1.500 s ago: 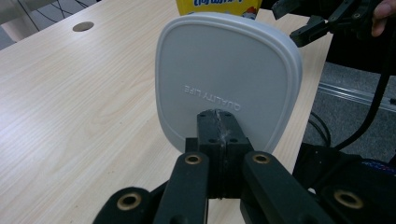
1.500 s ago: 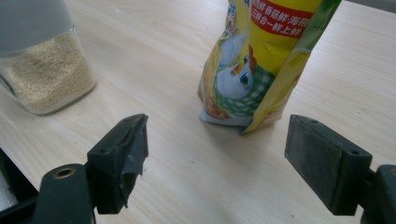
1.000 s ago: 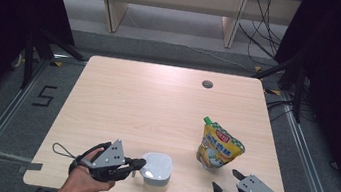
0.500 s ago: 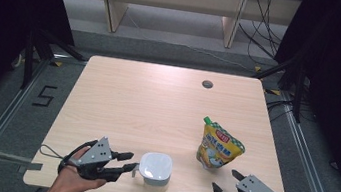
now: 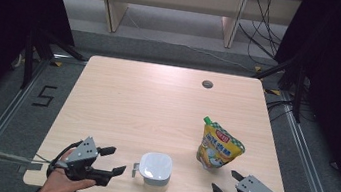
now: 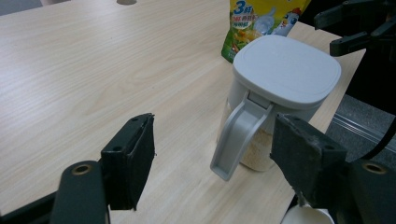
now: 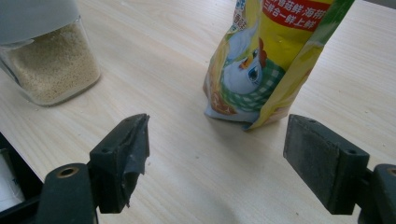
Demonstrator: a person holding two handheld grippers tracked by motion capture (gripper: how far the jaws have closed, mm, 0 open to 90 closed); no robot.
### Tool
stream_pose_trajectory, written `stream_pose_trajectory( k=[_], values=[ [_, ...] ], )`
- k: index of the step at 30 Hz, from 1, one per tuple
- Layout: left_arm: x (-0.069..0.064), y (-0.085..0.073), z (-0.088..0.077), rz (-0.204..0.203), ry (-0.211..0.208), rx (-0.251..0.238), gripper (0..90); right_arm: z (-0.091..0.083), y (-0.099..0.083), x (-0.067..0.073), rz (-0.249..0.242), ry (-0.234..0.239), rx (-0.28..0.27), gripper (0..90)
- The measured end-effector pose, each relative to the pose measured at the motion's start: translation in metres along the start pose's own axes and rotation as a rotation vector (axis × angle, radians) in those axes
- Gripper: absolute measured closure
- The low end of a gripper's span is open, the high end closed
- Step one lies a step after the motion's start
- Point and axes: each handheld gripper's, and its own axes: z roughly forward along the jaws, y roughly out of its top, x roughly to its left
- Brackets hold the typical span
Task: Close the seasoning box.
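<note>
A clear jar with a grey lid (image 5: 155,167) and a side handle (image 6: 236,135) stands near the table's front edge, holding pale grains (image 7: 49,70). My left gripper (image 5: 112,160) sits just left of it, open; its jaws have just been opening, and only the handle lies ahead of them, untouched. A yellow-green stand-up pouch (image 5: 218,146) with a spout stands to the right of the jar. My right gripper (image 5: 226,182) rests open at the front right, just short of the pouch (image 7: 261,60), nothing between its jaws.
The wooden table (image 5: 157,104) has a round cable hole (image 5: 207,84) at the back right. Its front edge lies close under both hands. Shelving legs and cables stand on the floor beyond the table.
My left gripper has let go of the jar's handle, opened its jaws and drawn back to the left. The jar stays put. The right gripper has not moved.
</note>
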Motion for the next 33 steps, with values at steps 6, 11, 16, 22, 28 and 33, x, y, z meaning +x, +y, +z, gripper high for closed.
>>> stream_pose_trajectory(
  k=[6, 11, 16, 22, 28, 33],
  values=[
    [0.005, -0.006, -0.008, -0.005, 0.001, -0.012, 28.8, 0.001, 0.000, 0.000, -0.002, 0.003, -0.001, 23.5],
    [0.002, -0.020, -0.004, -0.033, -0.003, 0.030, 27.2, 0.000, 0.000, 0.000, -0.026, -0.018, -0.011, 23.4],
    [0.000, -0.032, 0.001, -0.007, 0.009, 0.073, 25.7, 0.002, -0.001, 0.001, 0.002, 0.002, 0.007, 23.1],
    [0.000, -0.041, 0.004, 0.011, -0.007, 0.114, 25.2, 0.001, 0.000, 0.002, -0.012, -0.002, 0.008, 23.1],
    [-0.004, -0.054, 0.006, 0.034, 0.029, 0.121, 25.2, 0.000, -0.001, 0.003, 0.000, -0.001, 0.010, 23.1],
    [-0.012, -0.060, 0.008, 0.050, 0.030, 0.138, 25.2, 0.000, 0.000, 0.002, -0.017, 0.002, 0.015, 23.0]
  ],
)
